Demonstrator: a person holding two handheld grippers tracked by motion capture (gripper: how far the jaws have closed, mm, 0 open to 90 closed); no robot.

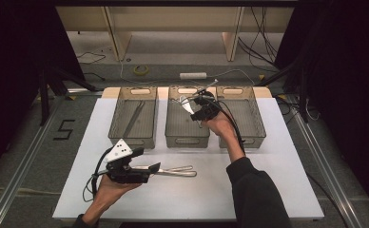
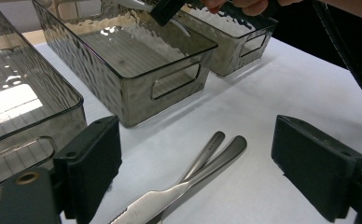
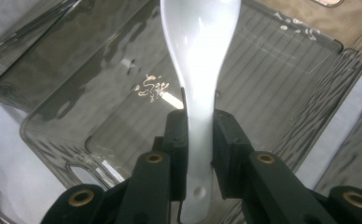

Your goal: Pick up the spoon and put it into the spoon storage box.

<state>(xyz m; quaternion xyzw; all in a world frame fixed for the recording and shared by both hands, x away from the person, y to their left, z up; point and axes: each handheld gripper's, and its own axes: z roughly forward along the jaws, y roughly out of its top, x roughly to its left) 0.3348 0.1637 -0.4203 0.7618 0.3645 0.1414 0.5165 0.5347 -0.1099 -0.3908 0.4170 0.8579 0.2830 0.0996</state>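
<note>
Here, 3 smoky clear bins stand in a row along the far side of the white worktop [image 1: 268,156]. The left bin [image 1: 133,118] holds what looks like 1 long slender utensil lying lengthwise; what kind it is I cannot tell. The middle bin [image 1: 188,124] appears bare on its ribbed floor in the left tool view. The right bin [image 1: 249,116] has part of its floor hidden by the right hand, so I cannot tell its contents.

There is 1 white spoon [image 3: 198,70], pinched by its handle between the pads of the right tool [image 3: 198,140], which is closed tight on it. The spoon's bowl points away from the tool and hangs above the floor of the middle bin.

On the near left of the worktop lie 2 metal pieces, crossed over each other: 1 knife [image 2: 170,196] with a serrated blade, and 1 other utensil [image 2: 207,151] of which just the handle is plain. The left tool [image 1: 147,171] rests low at them with its jaws spread wide, 1 on either side of the pair, and the pads are clear of both.
</note>
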